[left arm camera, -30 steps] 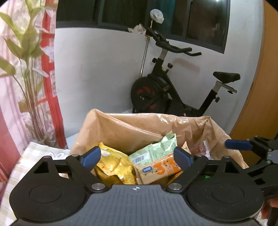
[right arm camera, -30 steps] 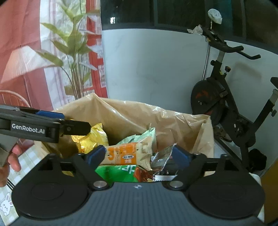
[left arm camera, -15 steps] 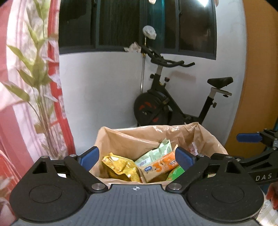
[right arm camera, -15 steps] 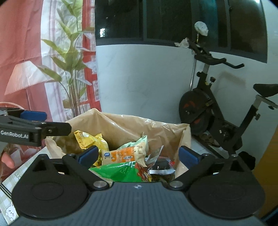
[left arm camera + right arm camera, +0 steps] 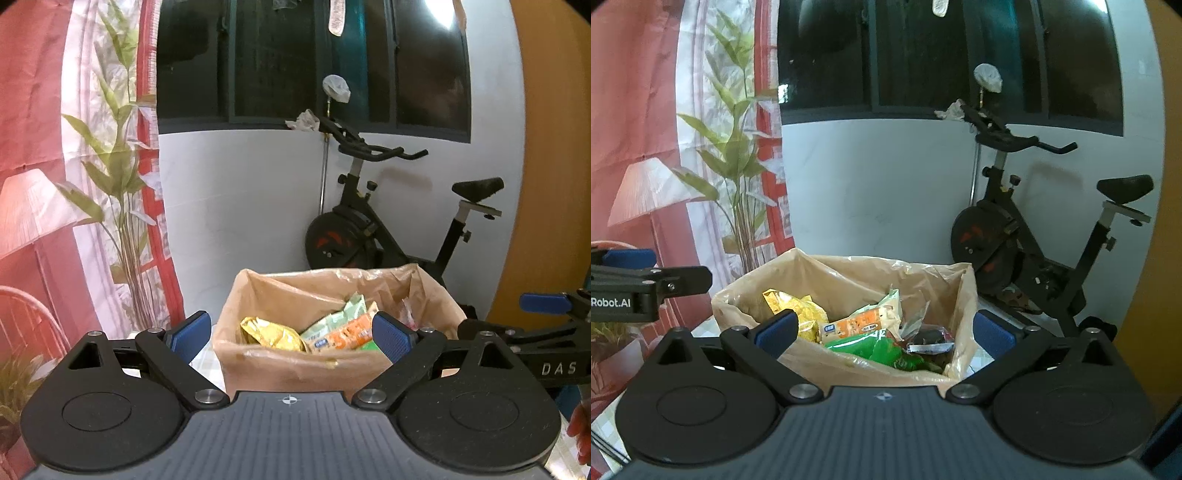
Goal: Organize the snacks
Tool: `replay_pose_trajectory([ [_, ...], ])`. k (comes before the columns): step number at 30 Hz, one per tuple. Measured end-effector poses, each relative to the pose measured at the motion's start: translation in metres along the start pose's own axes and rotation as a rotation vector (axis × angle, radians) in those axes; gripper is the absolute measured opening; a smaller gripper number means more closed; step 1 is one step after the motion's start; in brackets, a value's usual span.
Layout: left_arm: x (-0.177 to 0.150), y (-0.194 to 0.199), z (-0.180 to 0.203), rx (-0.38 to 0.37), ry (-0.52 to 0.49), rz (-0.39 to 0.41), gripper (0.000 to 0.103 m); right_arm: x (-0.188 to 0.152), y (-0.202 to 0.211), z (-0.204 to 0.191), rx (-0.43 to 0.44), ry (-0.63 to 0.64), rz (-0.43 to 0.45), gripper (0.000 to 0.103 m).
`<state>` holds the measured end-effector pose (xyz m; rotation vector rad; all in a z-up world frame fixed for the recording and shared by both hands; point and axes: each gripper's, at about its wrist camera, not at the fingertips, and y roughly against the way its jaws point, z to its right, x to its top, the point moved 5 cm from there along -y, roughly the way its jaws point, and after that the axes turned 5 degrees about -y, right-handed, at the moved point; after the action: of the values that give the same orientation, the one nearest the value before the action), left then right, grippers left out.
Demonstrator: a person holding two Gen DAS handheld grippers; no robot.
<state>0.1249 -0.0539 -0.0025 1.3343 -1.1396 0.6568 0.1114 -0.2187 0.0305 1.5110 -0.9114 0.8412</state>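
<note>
A tan, crinkled plastic bag (image 5: 849, 280) lines a box-shaped bin and stands open at the top, set on a pale checked surface in front of a white wall; inside it lies a loose heap of snack packets. A crumpled golden-yellow foil packet (image 5: 798, 310) sits at the left of the heap; beside it a pale green packet (image 5: 334, 317) leans upright, with an orange packet (image 5: 860, 325) bearing a small blue label lying across its front; a bright green packet (image 5: 871, 349) lies nearest the camera in the right wrist view, and a dark packet with a clear, silvery edge (image 5: 929, 338) rests at the right of the pile.

The left gripper (image 5: 291, 336) hangs in front of the bag with its blue-padded jaws spread wide and nothing between them; the right gripper (image 5: 884, 332) also stands before the bag, its jaws having just been opening, now wide apart and empty.

A black exercise bike (image 5: 373, 236) stands behind the bag against the wall; a red and white curtain printed with green leaves (image 5: 738, 147) hangs at the left.
</note>
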Motion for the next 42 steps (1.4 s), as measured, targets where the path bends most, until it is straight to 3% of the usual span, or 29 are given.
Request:
replay_pose_trajectory([
  [6, -0.003, 0.009, 0.003, 0.012, -0.035, -0.003, 0.095, -0.006, 0.015, -0.001, 0.008, -0.041, 0.002, 0.103],
  [42, 0.004, 0.033, -0.009, 0.037, 0.03, 0.026, 0.095, 0.001, 0.043, -0.001, -0.012, -0.031, 0.047, 0.103],
])
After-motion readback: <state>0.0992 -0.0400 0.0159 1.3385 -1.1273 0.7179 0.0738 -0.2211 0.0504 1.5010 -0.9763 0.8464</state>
